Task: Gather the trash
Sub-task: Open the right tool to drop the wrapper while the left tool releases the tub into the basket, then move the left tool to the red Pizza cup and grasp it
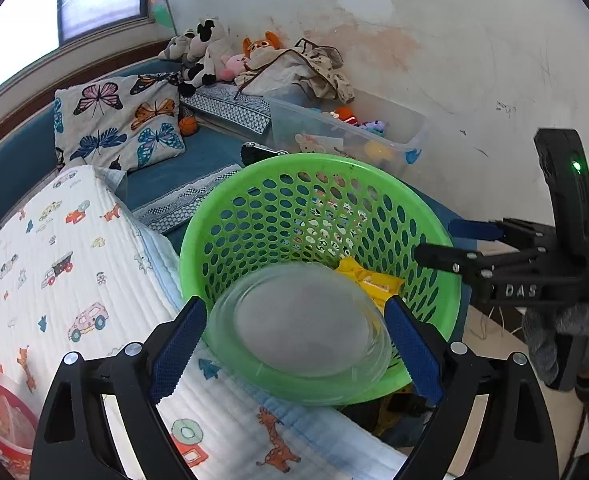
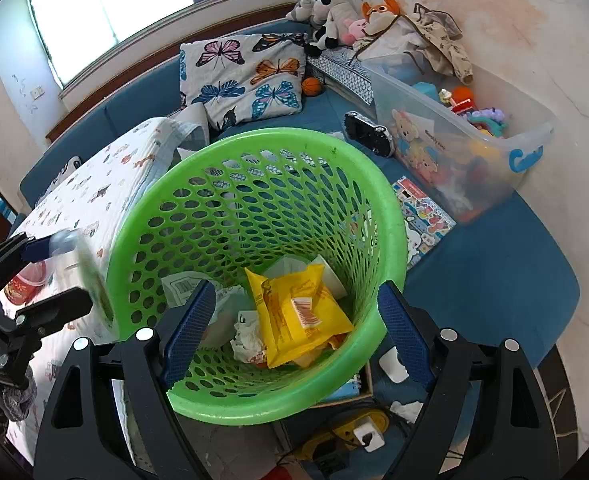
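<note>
Clear plastic bowl (image 1: 300,330): between the wide-spread fingers of the left gripper (image 1: 294,354), apparently clamped, over the near rim of the green basket (image 2: 394,216). Right gripper (image 2: 296,334): fingers wide, empty, angled down over the basket's yellow wrapper (image 2: 298,312) and crumpled paper.

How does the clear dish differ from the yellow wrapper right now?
The clear dish is round and see-through; the yellow wrapper is opaque, flat and creased. The dish is gripped between the pads of the left gripper, at the rim of the green basket and not yet inside; the wrapper lies loose at the basket's bottom, on other scraps. Both look like throwaway packaging.
</note>
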Action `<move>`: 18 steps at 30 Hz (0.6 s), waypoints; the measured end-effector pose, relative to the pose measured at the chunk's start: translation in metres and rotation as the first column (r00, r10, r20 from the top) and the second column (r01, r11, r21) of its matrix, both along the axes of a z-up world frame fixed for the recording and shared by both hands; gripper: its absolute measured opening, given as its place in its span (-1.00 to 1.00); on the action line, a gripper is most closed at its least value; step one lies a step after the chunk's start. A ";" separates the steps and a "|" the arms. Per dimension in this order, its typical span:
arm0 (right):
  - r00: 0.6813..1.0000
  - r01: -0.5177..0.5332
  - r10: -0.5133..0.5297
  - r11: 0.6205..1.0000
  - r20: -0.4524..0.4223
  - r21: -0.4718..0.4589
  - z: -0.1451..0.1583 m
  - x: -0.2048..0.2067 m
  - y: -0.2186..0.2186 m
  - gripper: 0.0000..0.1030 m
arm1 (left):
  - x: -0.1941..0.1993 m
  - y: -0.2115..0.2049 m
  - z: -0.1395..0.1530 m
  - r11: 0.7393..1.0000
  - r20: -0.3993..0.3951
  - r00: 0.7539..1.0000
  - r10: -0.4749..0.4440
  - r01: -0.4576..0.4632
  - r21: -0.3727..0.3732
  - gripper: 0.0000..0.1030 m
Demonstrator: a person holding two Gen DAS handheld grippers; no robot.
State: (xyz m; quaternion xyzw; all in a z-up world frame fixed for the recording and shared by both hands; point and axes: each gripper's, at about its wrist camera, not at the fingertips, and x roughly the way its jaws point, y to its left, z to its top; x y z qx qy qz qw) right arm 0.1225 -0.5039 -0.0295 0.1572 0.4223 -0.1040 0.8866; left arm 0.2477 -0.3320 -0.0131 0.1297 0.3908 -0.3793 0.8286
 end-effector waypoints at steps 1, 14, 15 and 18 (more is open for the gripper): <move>1.000 0.000 0.000 1.000 0.000 -0.002 0.000 0.000 0.000 0.61 | 0.001 0.000 -0.001 1.000 -0.010 1.000 0.000 0.000 -0.007 0.72; 1.000 -0.025 0.025 0.999 0.010 -0.020 0.014 -0.007 0.016 0.63 | -0.022 0.054 0.012 0.999 0.061 0.998 0.034 -0.034 -0.007 0.77; 0.999 -0.030 0.030 0.999 0.010 -0.023 0.015 -0.007 0.019 0.63 | -0.026 0.063 0.014 0.999 0.076 0.996 0.042 -0.042 -0.001 0.77; 0.999 -0.050 0.050 0.998 0.013 -0.024 0.019 -0.005 0.029 0.63 | -0.031 0.088 0.018 0.998 0.108 0.992 0.060 -0.062 0.017 0.77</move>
